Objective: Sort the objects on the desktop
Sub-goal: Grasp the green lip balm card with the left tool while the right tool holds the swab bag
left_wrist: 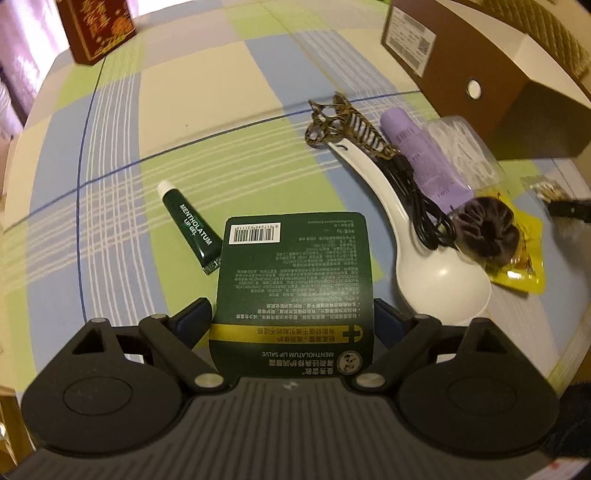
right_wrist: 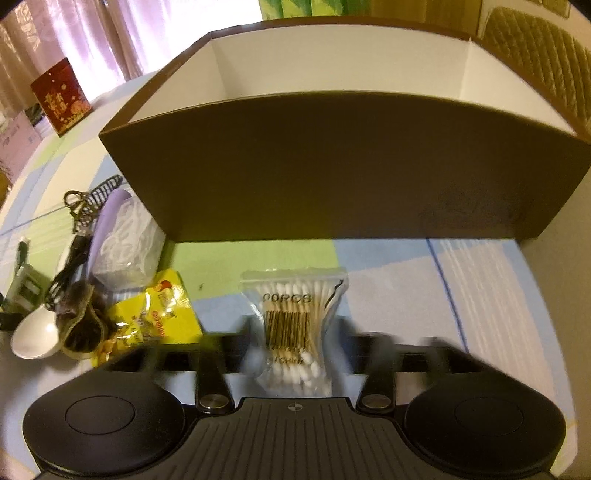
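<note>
My left gripper [left_wrist: 293, 314] is shut on a dark green Mentholatum lip salve card [left_wrist: 295, 269] and holds it above the checked tablecloth. A green lip gel tube [left_wrist: 190, 229] lies just left of it. My right gripper [right_wrist: 295, 339] is shut on a clear bag of cotton swabs [right_wrist: 295, 325], pinched at its middle, in front of the brown open box [right_wrist: 332, 177]. The fingers are motion-blurred. The box also shows in the left wrist view [left_wrist: 480, 74] at the upper right.
A pile lies right of the left gripper: white spoon [left_wrist: 417, 254], black cable [left_wrist: 417, 203], purple tube [left_wrist: 424, 158], clear plastic packet [left_wrist: 465, 147], brown scrunchie [left_wrist: 487, 232], yellow sachet [left_wrist: 524, 266], patterned hair clip [left_wrist: 340, 122]. A red box [left_wrist: 98, 29] stands far left.
</note>
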